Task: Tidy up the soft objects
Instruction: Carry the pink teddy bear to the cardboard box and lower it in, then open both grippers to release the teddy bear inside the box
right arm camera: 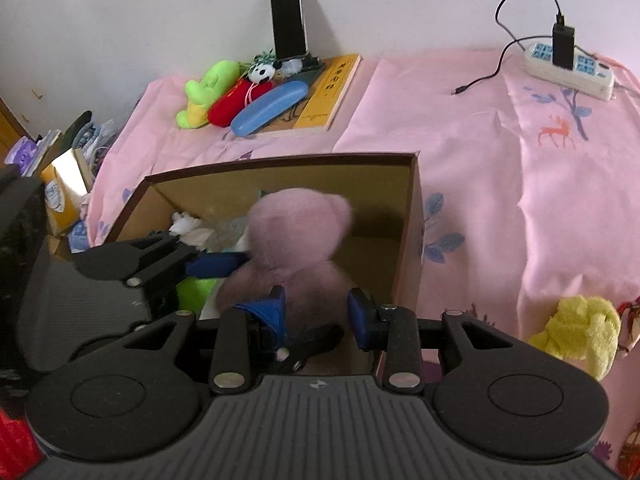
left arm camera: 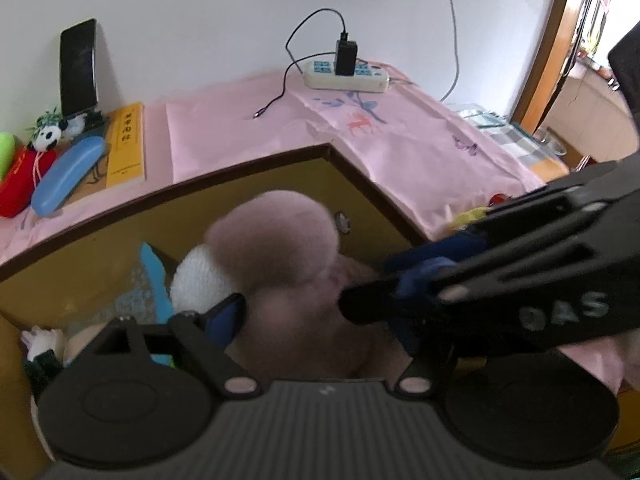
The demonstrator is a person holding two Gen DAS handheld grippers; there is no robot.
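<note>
The pink teddy bear (right arm camera: 296, 248) is held upright inside the cardboard box (right arm camera: 408, 216), clamped low by the right gripper (right arm camera: 318, 312). The left gripper (right arm camera: 240, 262), at nine o'clock, stands apart from it. A right-hand release could topple the bear sideways.

A phone (right arm camera: 287, 20) leans on the wall behind a yellow book (right arm camera: 330, 94), power strip (right arm camera: 568, 66) well apart

Left gripper (left arm camera: 316, 304) fingers parted; right gripper (right arm camera: 318, 308) fingers clamp bear (right arm camera: 296, 224).
</note>
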